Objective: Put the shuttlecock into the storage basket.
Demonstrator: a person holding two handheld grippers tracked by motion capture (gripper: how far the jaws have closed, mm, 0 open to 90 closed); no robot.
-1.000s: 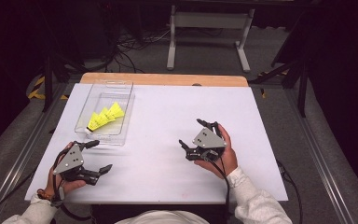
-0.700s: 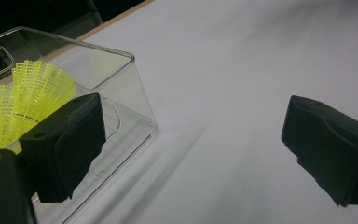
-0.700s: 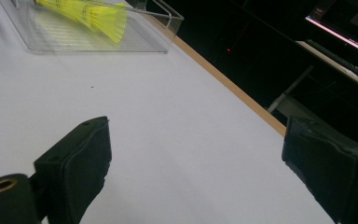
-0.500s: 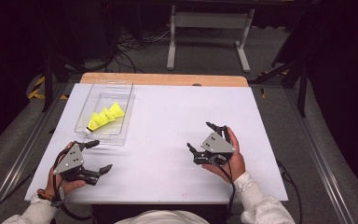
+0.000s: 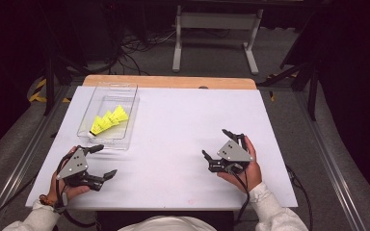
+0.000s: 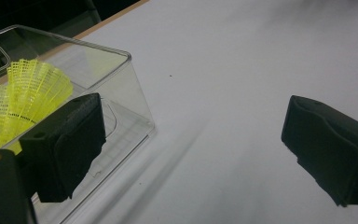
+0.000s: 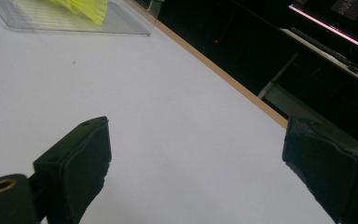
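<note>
— Where do the two grippers sit right now?

— Both rest low over the white-topped bench (image 5: 173,139), near the person's edge. The left gripper (image 5: 98,162) is at the front left corner, just beside the near end of the clear rectangular plastic tray (image 5: 89,115). The right gripper (image 5: 221,147) is on the right half of the bench, well apart from that tray, with bare white surface between them.

— Are the fingers closed on anything?

— No. On the left gripper the black fingers (image 6: 65,144) are spread wide with nothing between them; in the left gripper view one finger overlaps the tray's near corner and the other stands over bare bench. The right gripper's fingers (image 7: 77,163) are parted just as wide, over bare bench, holding nothing.

— And what is in the tray?

— Bright yellow mesh-skirted shuttlecocks (image 5: 108,119), lying together in a small cluster inside it, toward its middle. In the left gripper view one yellow netted skirt (image 6: 21,100) shows through the clear wall, behind the left-hand finger. Whether that finger touches the tray wall, I cannot tell.

— How does the tray lie on the bench?

— Lengthwise along the left side, its far end near the bench's wooden back edge (image 5: 173,82).
</note>
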